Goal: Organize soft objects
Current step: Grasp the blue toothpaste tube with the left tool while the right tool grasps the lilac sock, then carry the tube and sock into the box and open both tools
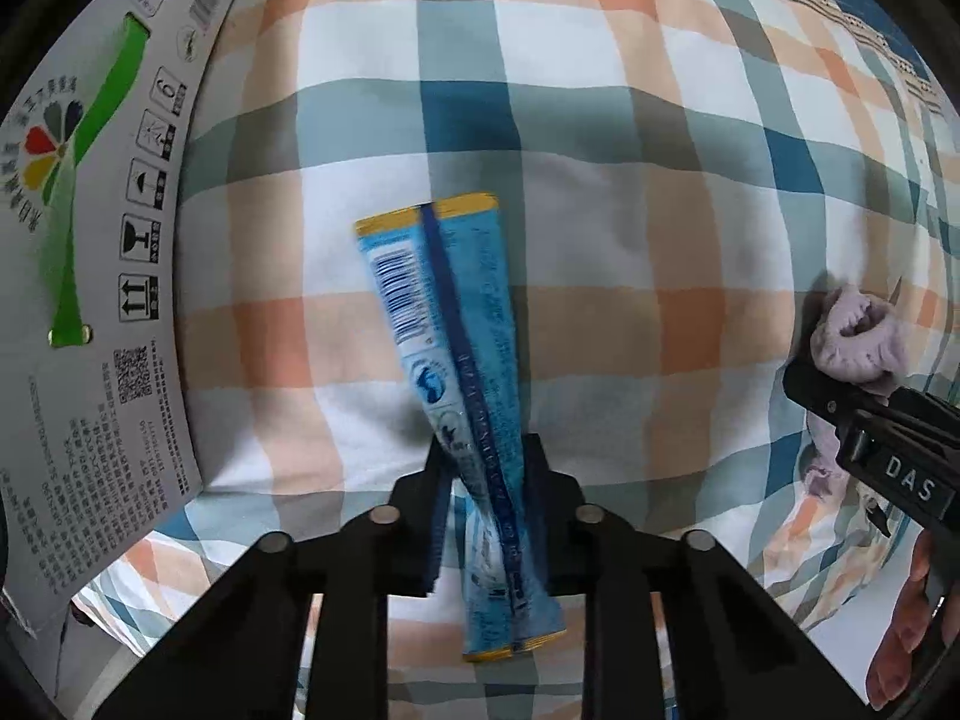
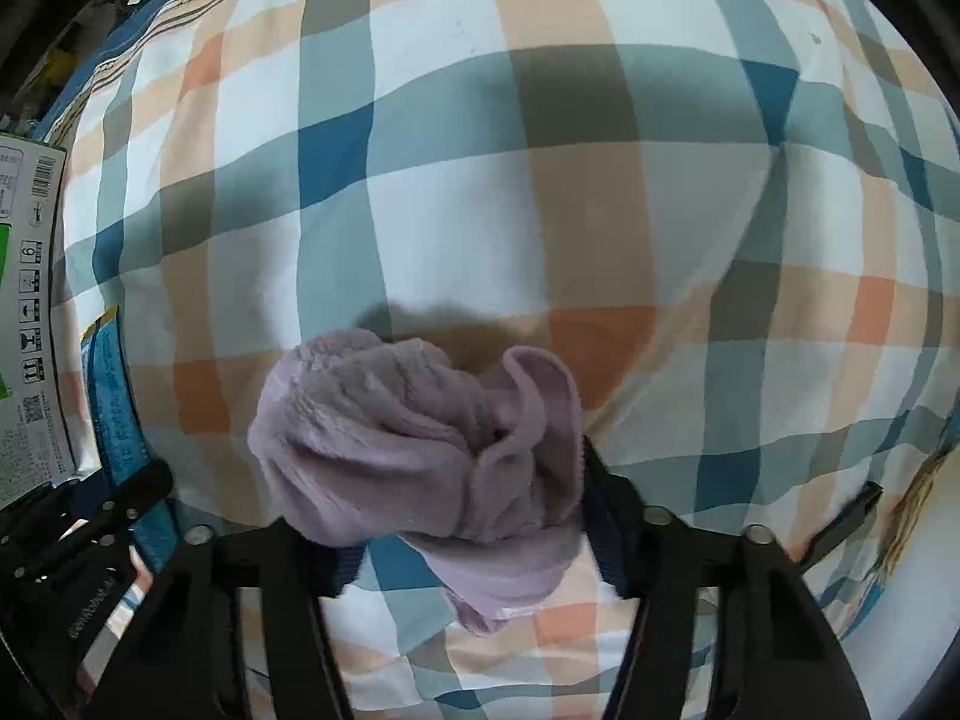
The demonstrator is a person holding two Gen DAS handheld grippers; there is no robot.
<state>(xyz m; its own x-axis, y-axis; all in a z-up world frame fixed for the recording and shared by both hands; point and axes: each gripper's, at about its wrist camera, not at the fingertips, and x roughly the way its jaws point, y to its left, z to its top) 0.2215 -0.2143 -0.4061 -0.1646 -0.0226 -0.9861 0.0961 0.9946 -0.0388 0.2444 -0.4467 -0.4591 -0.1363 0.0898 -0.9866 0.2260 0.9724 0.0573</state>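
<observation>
Left gripper [image 1: 483, 456] clamped on blue sachet [image 1: 447, 324], held above plaid bedsheet [image 1: 660, 180], right of cardboard box [image 1: 102, 240]. Right gripper [image 2: 462, 480] clamped on bunched lilac fleece cloth [image 2: 414, 438], farther right of box, above same sheet.

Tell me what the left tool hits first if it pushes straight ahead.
Probably only the checked plaid bedsheet. The left tool already grips the blue foil packet, which would lead; depth is unclear.
</observation>
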